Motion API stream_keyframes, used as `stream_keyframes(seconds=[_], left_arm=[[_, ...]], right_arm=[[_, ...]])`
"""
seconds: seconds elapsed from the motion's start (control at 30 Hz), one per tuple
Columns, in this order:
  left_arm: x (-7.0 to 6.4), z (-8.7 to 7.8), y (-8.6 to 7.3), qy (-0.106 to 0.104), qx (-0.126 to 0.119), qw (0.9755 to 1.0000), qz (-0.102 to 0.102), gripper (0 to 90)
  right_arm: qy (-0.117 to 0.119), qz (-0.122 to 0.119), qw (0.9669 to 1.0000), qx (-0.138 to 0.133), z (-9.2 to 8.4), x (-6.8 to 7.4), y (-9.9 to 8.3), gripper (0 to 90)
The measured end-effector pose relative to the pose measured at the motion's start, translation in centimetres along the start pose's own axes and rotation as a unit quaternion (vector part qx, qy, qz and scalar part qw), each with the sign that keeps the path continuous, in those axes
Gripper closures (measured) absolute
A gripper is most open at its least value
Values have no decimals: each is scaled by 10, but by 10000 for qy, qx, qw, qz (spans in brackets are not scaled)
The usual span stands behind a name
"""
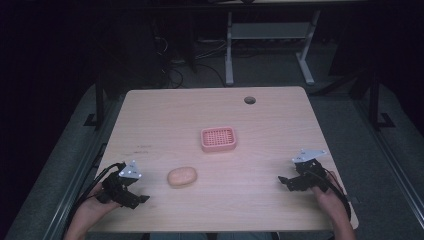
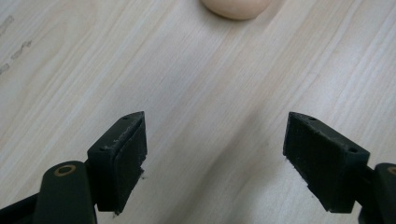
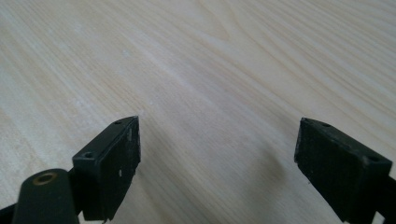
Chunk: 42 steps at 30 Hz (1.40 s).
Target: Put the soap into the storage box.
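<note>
nothing has really started yet, as far as i can judge: the left gripper [image 1: 141, 199] sits low at the near left corner of the worktop [image 1: 280, 120], its jaws spread wide with only bare wood between them, and the right gripper [image 1: 283, 180] rests at the near right edge, jaws just as wide apart and holding nothing. the thing nearest the left gripper is a pale orange oval bar of soap [image 1: 182, 176], lying flat on the worktop just to that gripper's right but clearly apart from it; in the left gripper view its rounded edge [image 2: 236, 8] peeks in at the top, ahead of the jaws. farther back, near the middle of the worktop, stands a pink soap dish [image 1: 218, 139] with a perforated floor, empty, well apart from the soap. my guess is the bar belongs in that dish, so the reach, the grasp, the carry and the set-down are all left. counting: one bar of soap, one soap dish, two grippers, plus one round cable hole [image 1: 249, 100] near the far edge.
</note>
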<state>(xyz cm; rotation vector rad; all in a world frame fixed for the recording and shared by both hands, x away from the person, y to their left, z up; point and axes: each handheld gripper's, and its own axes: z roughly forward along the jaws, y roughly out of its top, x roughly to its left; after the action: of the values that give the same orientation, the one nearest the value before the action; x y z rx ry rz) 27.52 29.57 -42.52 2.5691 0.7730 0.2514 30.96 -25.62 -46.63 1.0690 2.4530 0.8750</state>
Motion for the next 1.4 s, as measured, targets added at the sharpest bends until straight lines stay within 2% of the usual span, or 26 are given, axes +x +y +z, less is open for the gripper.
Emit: stream_keyframes(seconds=[0.23, 0.43, 1.07, 1.27, 1.4], left_arm=[[-2, 1, 4, 21, 38, 10000, 65, 210], [-4, 4, 13, -15, 71, 9998, 172, 203], [-6, 16, 52, -107, 206, 9982, 559, 202], [-7, 20, 69, -157, 254, 9970, 719, 202], [-7, 23, 76, -202, 262, 9968, 733, 202]], right_arm=[[44, -61, 10000, 1, 1, 4, 2, 139], [-7, -44, 10000, -40, -1, 4, 2, 138], [87, -29, 10000, -29, 1, 5, 2, 138], [94, -20, 9999, -46, 0, 5, 2, 138], [88, -21, 9999, -67, 0, 5, 2, 138]])
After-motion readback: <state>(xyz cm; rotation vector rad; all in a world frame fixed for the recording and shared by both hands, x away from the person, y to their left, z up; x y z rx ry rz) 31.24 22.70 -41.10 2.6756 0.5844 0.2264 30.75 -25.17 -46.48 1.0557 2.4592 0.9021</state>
